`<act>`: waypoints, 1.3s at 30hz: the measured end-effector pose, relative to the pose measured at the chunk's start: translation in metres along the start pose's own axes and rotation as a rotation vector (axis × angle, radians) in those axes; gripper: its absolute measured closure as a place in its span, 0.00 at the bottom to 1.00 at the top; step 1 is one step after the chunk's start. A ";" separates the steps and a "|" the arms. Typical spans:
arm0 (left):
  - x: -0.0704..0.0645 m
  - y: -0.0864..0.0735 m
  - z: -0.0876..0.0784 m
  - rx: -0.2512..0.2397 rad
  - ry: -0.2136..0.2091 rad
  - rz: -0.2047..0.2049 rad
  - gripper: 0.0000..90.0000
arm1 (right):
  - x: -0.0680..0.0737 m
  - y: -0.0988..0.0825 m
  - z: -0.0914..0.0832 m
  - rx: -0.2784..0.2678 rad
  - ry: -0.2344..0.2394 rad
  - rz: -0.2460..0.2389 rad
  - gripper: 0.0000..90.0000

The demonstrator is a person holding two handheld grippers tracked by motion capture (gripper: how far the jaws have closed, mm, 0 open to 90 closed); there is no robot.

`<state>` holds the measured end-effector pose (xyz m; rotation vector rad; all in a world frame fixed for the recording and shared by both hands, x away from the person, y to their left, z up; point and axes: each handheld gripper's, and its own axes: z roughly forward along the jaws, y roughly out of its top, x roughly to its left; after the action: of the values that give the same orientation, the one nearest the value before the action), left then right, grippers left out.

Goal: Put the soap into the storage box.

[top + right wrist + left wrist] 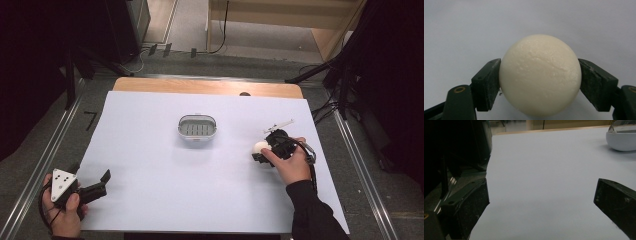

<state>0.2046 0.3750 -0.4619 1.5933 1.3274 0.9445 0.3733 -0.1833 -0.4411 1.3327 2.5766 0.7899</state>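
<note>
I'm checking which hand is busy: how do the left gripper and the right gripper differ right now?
The right gripper is shut on a cream ball, its pads pressing both sides; the left gripper stands wide open with nothing between its jaws. The right one sits over the white sheet, right of the small dish; the left one rests at the sheet's near left edge. Both have black jaws and are hand-held.

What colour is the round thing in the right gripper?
Creamy off-white, plain with no pattern. The ball shows best in the right gripper view.
</note>
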 end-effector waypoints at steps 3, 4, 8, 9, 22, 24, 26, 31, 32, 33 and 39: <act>0.000 0.000 0.000 -0.001 0.000 -0.001 0.00 | 0.003 0.004 -0.001 -0.004 0.004 -0.004 0.27; 0.000 0.000 0.000 0.000 0.000 0.000 0.00 | 0.004 0.005 -0.001 -0.009 0.005 -0.007 0.27; 0.000 0.000 0.000 -0.001 0.001 0.002 0.00 | 0.009 0.011 -0.001 -0.017 0.009 -0.021 0.27; 0.000 0.000 0.000 -0.001 0.000 0.003 0.00 | 0.011 0.013 -0.001 -0.018 0.011 -0.020 0.27; 0.000 0.000 0.000 -0.002 -0.002 0.002 0.00 | 0.027 0.029 0.006 -0.032 0.033 -0.046 0.27; 0.000 0.000 0.000 -0.002 -0.002 0.002 0.00 | 0.030 0.032 0.006 -0.033 0.035 -0.053 0.27; 0.000 0.000 0.000 -0.002 -0.002 0.002 0.00 | 0.032 0.035 0.007 -0.037 0.039 -0.058 0.27; 0.000 0.000 0.000 -0.003 -0.004 0.001 0.00 | 0.036 0.042 0.008 -0.040 0.047 -0.061 0.27; 0.000 0.000 0.000 -0.003 -0.004 0.001 0.00 | 0.036 0.043 0.008 -0.040 0.047 -0.063 0.27; 0.000 0.000 0.000 -0.003 -0.003 0.002 0.00 | 0.037 0.044 0.009 -0.041 0.050 -0.061 0.27; 0.000 0.000 0.000 -0.005 -0.003 0.003 0.00 | 0.041 0.050 0.010 -0.047 0.055 -0.065 0.27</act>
<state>0.2042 0.3753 -0.4619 1.5927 1.3206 0.9457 0.3885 -0.1233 -0.4196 1.2245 2.6114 0.8818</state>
